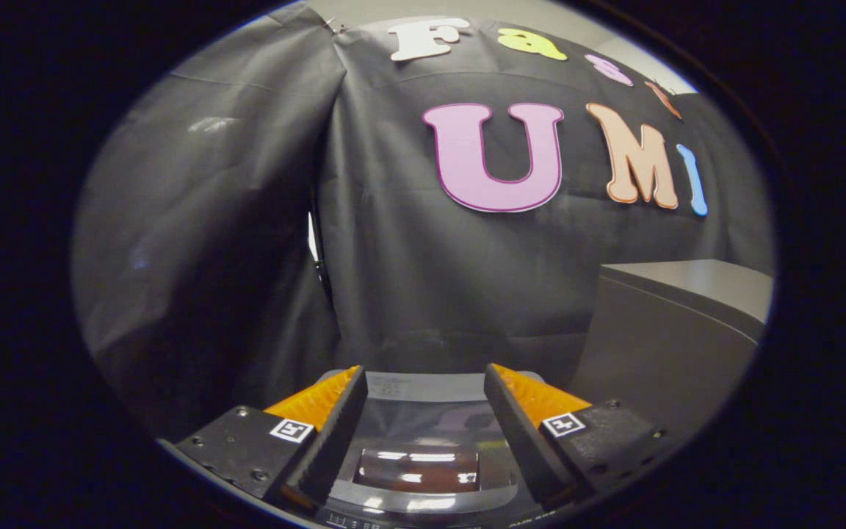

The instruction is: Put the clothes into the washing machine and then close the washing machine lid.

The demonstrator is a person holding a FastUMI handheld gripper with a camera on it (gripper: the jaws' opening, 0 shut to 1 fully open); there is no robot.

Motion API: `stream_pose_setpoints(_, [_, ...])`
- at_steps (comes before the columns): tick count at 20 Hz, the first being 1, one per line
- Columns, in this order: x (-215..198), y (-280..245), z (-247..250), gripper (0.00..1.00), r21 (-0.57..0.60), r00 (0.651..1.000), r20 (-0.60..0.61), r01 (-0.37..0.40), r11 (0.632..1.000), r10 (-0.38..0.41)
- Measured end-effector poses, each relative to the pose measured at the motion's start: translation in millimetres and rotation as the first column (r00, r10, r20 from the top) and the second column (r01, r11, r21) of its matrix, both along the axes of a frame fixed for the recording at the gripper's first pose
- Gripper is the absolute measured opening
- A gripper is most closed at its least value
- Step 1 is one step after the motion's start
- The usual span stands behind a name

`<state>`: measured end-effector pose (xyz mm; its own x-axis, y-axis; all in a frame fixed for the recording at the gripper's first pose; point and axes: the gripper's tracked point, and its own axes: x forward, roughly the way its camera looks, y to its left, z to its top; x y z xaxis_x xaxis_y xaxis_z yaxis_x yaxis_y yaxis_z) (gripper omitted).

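My gripper [423, 382] is open, its two orange-and-black fingers [331, 419] spread wide with nothing between them. Below and between the fingers lies the washing machine [423, 455], seen from above. Its grey top carries a dark, glossy lid window [419, 470] that reflects the lights, and the lid lies flat. A strip of the machine's control panel shows at the near edge, under the fingers. No clothes can be seen.
A grey cabinet or box [680, 330] stands to the right of the machine, its flat top higher than the fingers. The black cloth wall [423, 279] hangs close behind the machine and wraps round to the left.
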<state>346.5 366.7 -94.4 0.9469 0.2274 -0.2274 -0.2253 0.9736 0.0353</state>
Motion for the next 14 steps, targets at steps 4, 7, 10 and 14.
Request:
stream_pose_setpoints(4, [-23.1,-0.6,7.5,0.98,0.043,1.000,0.008,-0.006,0.999,0.006])
stream_pose_setpoints(7, [-43.3,0.4,13.4,0.97,0.060,1.000,-0.004,-0.011,0.998,0.012])
stream_pose_setpoints(10, [-67.6,-1.3,34.9,0.98,0.076,1.000,0.016,-0.027,0.997,0.026])
stream_pose_setpoints(14, [-95.3,-14.4,61.5,0.98,0.056,0.998,0.050,-0.043,0.998,0.040])
